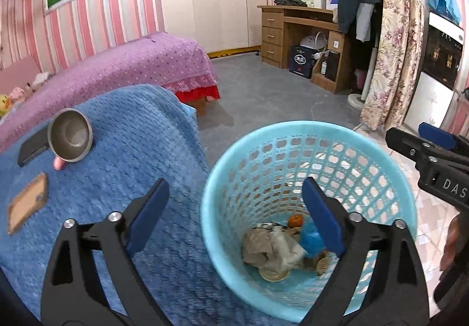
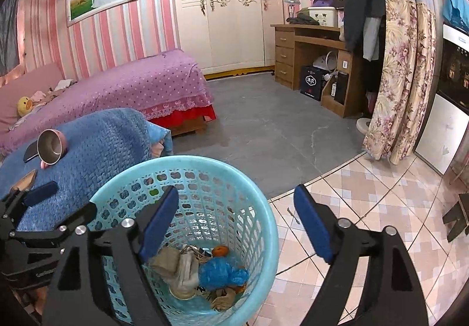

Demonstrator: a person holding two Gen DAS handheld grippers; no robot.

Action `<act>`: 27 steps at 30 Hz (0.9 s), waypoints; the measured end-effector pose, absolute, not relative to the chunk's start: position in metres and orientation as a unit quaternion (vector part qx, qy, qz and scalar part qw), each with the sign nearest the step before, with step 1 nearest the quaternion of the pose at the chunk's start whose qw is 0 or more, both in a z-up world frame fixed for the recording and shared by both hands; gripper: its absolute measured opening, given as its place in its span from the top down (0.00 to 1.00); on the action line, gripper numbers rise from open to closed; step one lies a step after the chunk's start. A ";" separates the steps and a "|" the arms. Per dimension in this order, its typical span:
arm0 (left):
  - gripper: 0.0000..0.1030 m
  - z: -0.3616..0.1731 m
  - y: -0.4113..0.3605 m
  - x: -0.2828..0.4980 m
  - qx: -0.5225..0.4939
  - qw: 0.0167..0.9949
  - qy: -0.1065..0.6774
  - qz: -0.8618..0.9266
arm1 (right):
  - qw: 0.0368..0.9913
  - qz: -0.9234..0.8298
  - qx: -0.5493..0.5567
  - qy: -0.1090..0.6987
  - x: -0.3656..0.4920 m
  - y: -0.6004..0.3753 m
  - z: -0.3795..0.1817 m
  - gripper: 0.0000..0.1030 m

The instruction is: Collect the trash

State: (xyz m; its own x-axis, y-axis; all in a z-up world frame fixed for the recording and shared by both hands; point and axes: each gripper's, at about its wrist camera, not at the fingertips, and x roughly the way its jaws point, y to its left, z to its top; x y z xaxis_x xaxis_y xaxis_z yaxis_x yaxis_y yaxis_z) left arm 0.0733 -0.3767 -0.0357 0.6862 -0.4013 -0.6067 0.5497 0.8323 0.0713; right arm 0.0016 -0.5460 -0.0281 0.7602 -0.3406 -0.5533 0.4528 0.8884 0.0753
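Observation:
A light blue mesh basket (image 1: 293,128) (image 2: 181,160) stands on the floor beside a blue blanket. Inside it lie crumpled grey-white paper (image 1: 263,249) (image 2: 178,267), a blue plastic bag (image 1: 312,241) (image 2: 217,270), an orange peel (image 1: 294,220) (image 2: 219,250) and other scraps. My left gripper (image 1: 234,184) is open and holds nothing; one finger hangs over the blanket, the other over the basket's mouth. My right gripper (image 2: 236,191) is open and holds nothing too, its left finger above the basket and its right finger above the tiles.
On the blue blanket (image 1: 132,150) a metal cup (image 1: 70,140) lies tipped, with a dark flat object (image 1: 30,150) and a brown flat item (image 1: 26,206) nearby. A purple bed (image 1: 132,62), a wooden desk (image 1: 302,33) and a floral curtain (image 1: 392,62) ring the grey floor.

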 end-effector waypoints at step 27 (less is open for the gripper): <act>0.05 0.001 -0.159 0.020 0.104 0.957 0.244 -0.122 | 0.962 -0.117 0.053 0.240 0.007 -0.394 0.001 0.05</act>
